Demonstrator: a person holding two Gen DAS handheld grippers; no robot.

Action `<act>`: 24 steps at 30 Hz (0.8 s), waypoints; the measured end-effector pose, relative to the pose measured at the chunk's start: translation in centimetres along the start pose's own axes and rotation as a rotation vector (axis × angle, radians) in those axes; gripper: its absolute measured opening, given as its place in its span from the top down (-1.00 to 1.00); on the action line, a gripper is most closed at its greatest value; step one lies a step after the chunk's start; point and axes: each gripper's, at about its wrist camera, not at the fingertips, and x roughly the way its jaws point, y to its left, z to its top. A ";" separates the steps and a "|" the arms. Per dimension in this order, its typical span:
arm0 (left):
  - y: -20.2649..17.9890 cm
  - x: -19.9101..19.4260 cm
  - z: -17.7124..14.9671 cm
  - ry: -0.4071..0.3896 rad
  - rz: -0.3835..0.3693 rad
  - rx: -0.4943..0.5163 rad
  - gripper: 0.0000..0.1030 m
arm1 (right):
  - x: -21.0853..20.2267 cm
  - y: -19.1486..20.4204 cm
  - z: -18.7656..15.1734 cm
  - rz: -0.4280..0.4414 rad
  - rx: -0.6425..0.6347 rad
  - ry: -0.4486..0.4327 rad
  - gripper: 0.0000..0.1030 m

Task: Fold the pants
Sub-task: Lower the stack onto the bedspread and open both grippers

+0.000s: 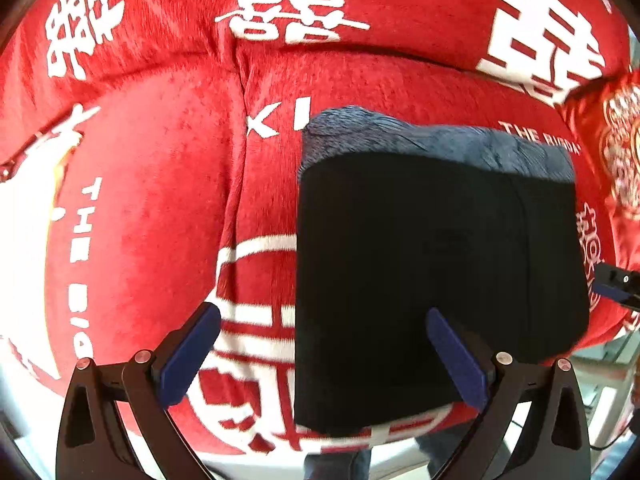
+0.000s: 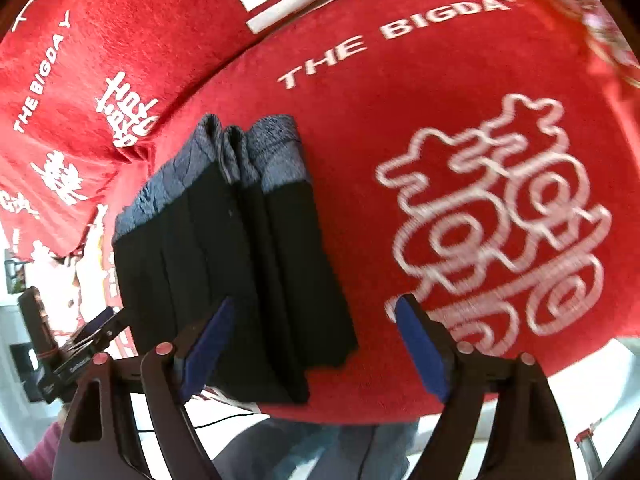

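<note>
The black pants (image 1: pixel 436 272) lie folded in a compact rectangle on a red cover, with a grey-blue lining band along the far edge. In the right wrist view the pants (image 2: pixel 240 264) show several stacked folds. My left gripper (image 1: pixel 324 356) is open above the pants' near left edge, holding nothing. My right gripper (image 2: pixel 316 348) is open over the pants' near right corner, holding nothing. The left gripper (image 2: pixel 100 330) also shows at the left of the right wrist view.
A red plush cover (image 1: pixel 152 200) with white characters and "THE BIGDAY" lettering spans the cushioned surface (image 2: pixel 440 120). Its near edge drops to a pale floor (image 2: pixel 592 392). A patterned red cushion (image 1: pixel 616 140) sits at the right.
</note>
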 end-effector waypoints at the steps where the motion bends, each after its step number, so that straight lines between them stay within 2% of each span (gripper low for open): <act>1: -0.3 -0.5 -0.2 -0.002 0.002 0.006 -1.00 | -0.6 0.1 -0.6 -0.018 0.005 -0.006 -0.70; 2: -0.8 -1.5 -0.7 -0.013 0.016 0.021 -1.00 | -1.1 0.4 -1.1 -0.026 0.006 -0.012 -0.70; 4: -1.8 -3.1 -1.3 -0.043 0.094 0.049 -1.00 | -2.2 1.2 -2.2 -0.045 -0.007 -0.026 -0.71; 5: -2.4 -3.9 -1.7 -0.059 0.126 0.068 -1.00 | -2.7 1.7 -2.8 -0.056 -0.021 -0.035 -0.76; 6: -2.6 -4.5 -1.9 -0.072 0.135 0.079 -1.00 | -3.2 2.4 -3.4 -0.079 -0.042 -0.042 -0.89; 8: -3.2 -6.3 -2.4 -0.091 0.134 0.090 -1.00 | -4.0 3.6 -4.4 -0.103 -0.075 -0.044 -0.95; 14: -3.6 -9.6 -2.9 -0.068 0.091 0.058 -1.00 | -5.8 8.0 -6.4 -0.157 -0.151 -0.029 -0.95; 20: -3.6 -11.6 -3.5 -0.038 0.152 0.029 -1.00 | -7.6 11.4 -7.7 -0.185 -0.183 -0.011 -0.95; 24: -3.3 -12.6 -4.0 -0.023 0.139 0.003 -1.00 | -8.5 13.2 -8.6 -0.204 -0.214 -0.010 -0.95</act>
